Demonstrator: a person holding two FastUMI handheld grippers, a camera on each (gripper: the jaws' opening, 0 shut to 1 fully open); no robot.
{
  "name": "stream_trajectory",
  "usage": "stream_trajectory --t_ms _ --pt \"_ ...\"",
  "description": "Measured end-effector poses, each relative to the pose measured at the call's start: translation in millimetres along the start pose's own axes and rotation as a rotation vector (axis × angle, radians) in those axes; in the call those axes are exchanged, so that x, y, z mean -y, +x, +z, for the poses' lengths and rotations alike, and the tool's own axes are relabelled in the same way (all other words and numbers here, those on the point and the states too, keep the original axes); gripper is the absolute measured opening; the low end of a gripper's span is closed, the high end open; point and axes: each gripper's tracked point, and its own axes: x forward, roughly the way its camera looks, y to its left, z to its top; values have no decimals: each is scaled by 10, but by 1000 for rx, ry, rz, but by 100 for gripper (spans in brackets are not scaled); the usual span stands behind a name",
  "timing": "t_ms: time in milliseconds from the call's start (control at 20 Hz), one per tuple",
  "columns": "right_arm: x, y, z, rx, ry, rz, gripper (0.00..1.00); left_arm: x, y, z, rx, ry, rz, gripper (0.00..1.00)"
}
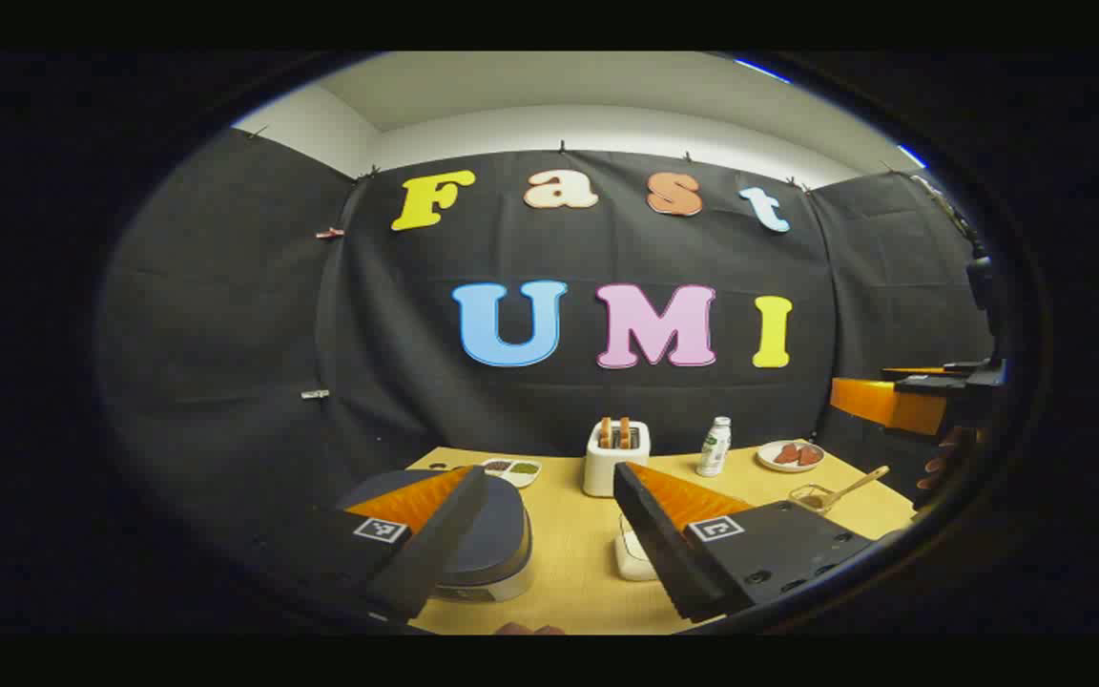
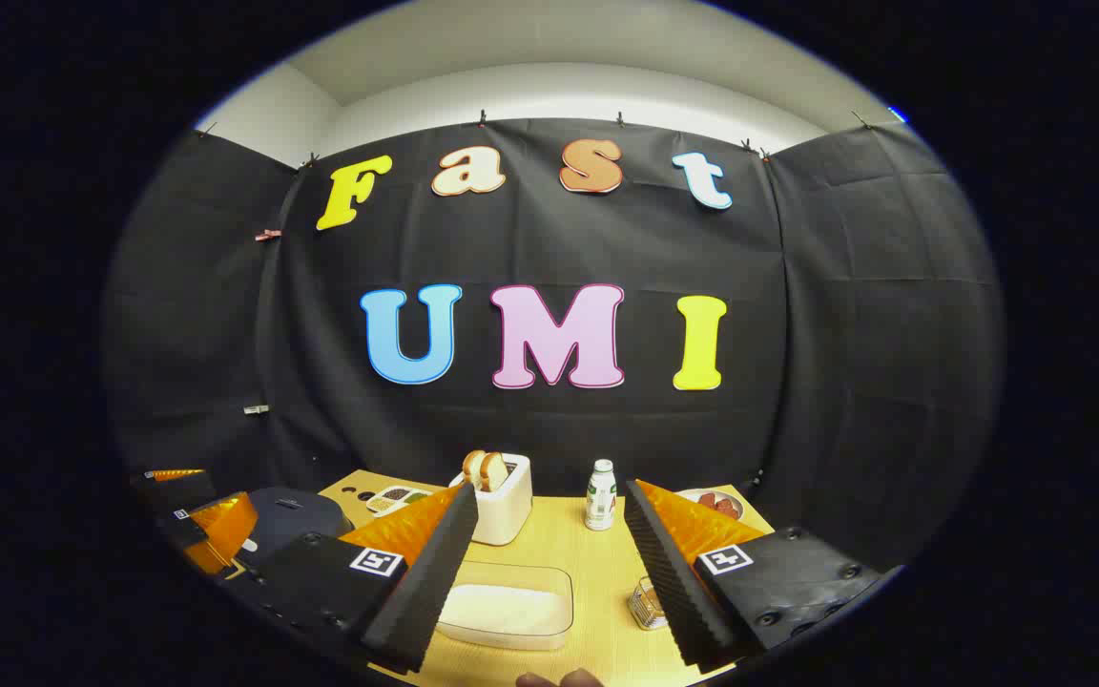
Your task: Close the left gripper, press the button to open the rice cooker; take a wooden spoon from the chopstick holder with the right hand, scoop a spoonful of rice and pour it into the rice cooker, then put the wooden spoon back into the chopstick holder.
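Rice cooker [image 1: 473, 534] is located at the near left of the table [image 1: 569, 563], lid down, and is seen in the left gripper view directly beyond the left finger of the left gripper [image 1: 549, 544]. That gripper's jaws are held wide apart and grip nothing. The cooker lies ahead, below and slightly to the left of the gripper, and the left gripper is judged the nearer of the two. The release button cannot be made out with certainty; a pale band on the cooker's front edge may carry it. Since the jaws have not yet been brought together, the first step is judged not yet begun.

In the right gripper view, the right gripper [image 2: 549, 582] is likewise spread open and empty above the table. A clear tub [image 2: 511, 603] holding white rice is seen between its fingers, low and close. The chopstick holder [image 1: 812, 497] sits just beside the right finger in that view; in the left gripper view the wooden spoon [image 1: 857, 484] is seen standing in it, its long axis slanted up and to the right.

Further back, a white toaster [image 2: 504, 509] holds two slices, a sectioned dish [image 2: 397, 498] holds dark portions, a small bottle [image 2: 599, 496] stands upright, and a plate [image 1: 790, 456] carries reddish pieces.
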Motion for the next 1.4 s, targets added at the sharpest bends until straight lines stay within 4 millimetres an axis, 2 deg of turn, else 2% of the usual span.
stream_trajectory --t_ms 750,1400 --pt "12 -120 -12 7 1 13 96 -60 -43 -39 -2 5 49 93" --pt "-58 -90 -38 8 0 39 96 -303 -27 -173 -25 -35 113 93"
